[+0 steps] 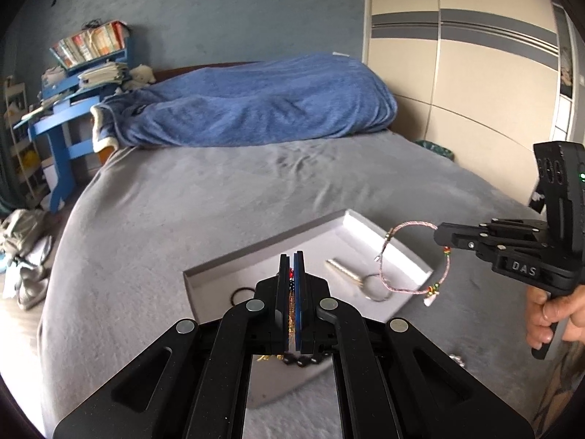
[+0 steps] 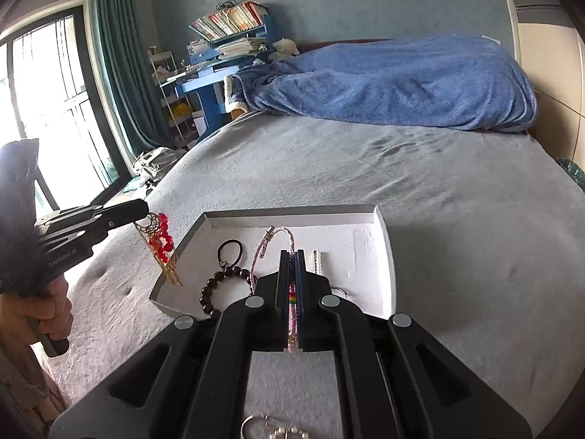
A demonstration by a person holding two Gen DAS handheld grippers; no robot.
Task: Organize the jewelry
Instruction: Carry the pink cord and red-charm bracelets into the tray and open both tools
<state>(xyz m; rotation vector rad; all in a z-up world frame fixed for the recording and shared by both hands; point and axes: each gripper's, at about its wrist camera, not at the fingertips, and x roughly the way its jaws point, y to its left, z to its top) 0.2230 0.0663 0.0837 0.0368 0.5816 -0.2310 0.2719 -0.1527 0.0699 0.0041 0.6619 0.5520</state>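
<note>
While both our grippers hang over the grey bed (image 2: pixel 420 190), each one has a piece of jewelry pinched in it. Our left gripper (image 2: pixel 144 209) has its fingers squeezed together on the red bead earring (image 2: pixel 162 238), which dangles with its gold tassels right at the left rim of the white tray (image 2: pixel 384 234); from the left wrist cam we only see a sliver of red and gold between the pads. Our right gripper (image 1: pixel 440 235) is clamped on the pink braided bracelet (image 1: pixel 396 256), so the loop hangs in the air above the tray's right side, with its little colored beads dangling under the fingers.

Inside the tray we've got a black hair tie (image 2: pixel 229 248), a dark bead bracelet (image 2: pixel 223 289) near the front left, and a silver key-like piece on a ring (image 1: pixel 351 280) toward the middle right. A small silver ring thing (image 2: pixel 256 426) sits on the bedspread in front of the tray, outside it, partly cut off by the frame edge.

Further back, a blue blanket (image 1: pixel 256 102) is bunched up at the head of the bed, and a blue desk (image 1: pixel 65 109) piled with books stands off to the left.
</note>
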